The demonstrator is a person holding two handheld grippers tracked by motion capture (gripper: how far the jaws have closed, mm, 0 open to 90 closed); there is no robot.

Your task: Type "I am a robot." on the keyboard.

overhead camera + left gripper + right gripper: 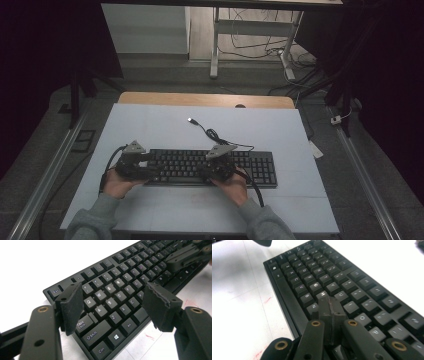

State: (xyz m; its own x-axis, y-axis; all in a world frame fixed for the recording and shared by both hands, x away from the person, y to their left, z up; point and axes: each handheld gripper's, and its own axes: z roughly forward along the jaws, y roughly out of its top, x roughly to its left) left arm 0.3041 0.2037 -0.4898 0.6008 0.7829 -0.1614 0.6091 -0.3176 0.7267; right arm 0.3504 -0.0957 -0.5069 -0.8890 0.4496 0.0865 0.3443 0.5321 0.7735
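A black keyboard point(260, 170) lies across the near middle of the white tabletop point(150, 125). Its cable point(215, 136) runs back to a loose USB plug point(190, 120). My left gripper point(142, 167) hovers over the keyboard's left end. In the left gripper view its jaws point(116, 302) stand wide open above the letter keys point(120, 272), holding nothing. My right gripper point(217, 170) is over the middle of the keyboard. In the right gripper view its jaws point(329, 305) are shut together, with the tips right at the keys point(312, 267) near H and N. Whether they press a key I cannot tell.
A wooden table edge point(200, 99) borders the white top at the back. Beyond it stand desk legs point(215, 45) among loose floor cables point(255, 47). Metal rails point(367, 170) run along both sides of the table. Red pen marks point(267, 300) dot the surface near the keyboard.
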